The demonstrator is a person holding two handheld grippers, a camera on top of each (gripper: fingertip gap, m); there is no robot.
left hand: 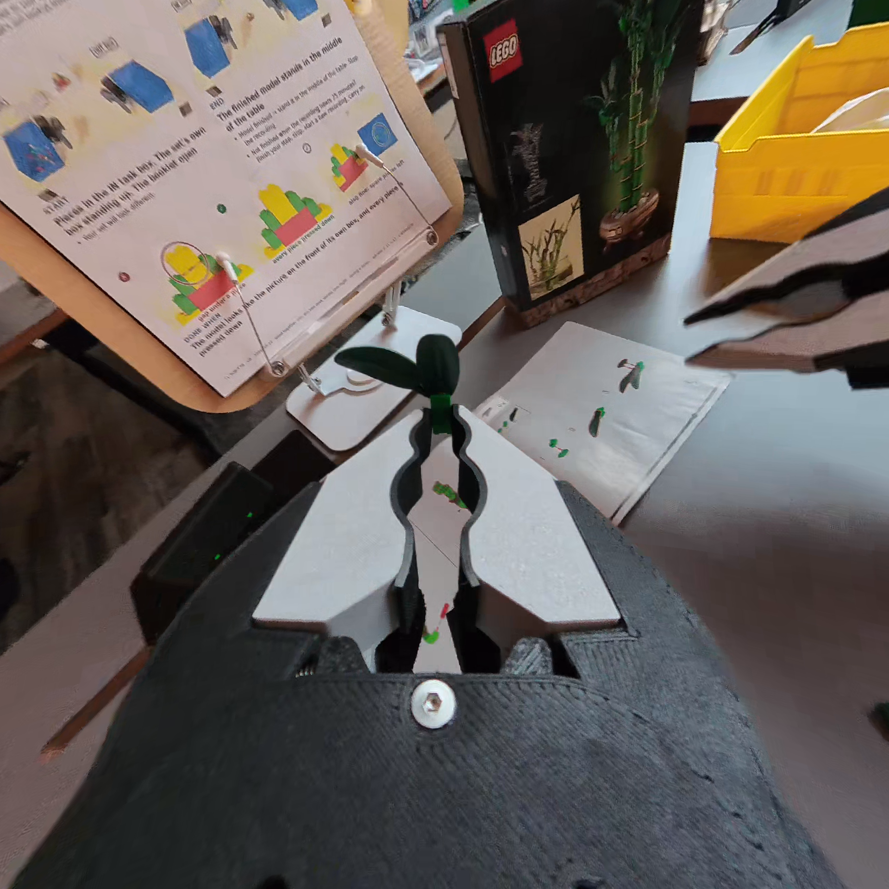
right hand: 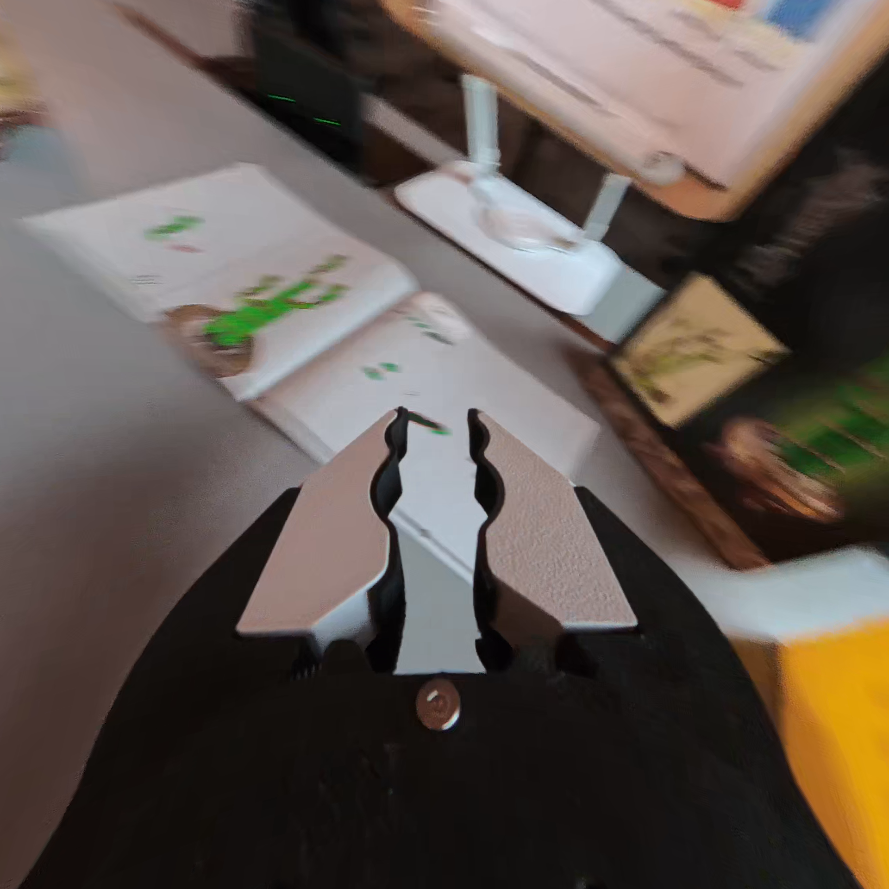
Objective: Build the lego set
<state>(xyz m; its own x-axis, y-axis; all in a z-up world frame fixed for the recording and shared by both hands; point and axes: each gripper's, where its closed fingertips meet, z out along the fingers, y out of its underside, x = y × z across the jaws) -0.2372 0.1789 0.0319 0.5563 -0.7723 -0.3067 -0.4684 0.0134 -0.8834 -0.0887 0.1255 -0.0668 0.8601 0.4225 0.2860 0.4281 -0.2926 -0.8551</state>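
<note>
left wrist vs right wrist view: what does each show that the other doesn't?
Left wrist only: the left claw shut on a green leaf piece, the right claw seen side-on, and the yellow bin's inside. Right wrist only: the right claw open and empty, plus the booklet's left page. Both: the booklet, the set box, the instruction stand, the table.

Both wrist cameras look forward and down along their fingers, close over the table, sharing the open white instruction booklet (left hand: pixel 596 423) (right hand: pixel 269 288).
</note>
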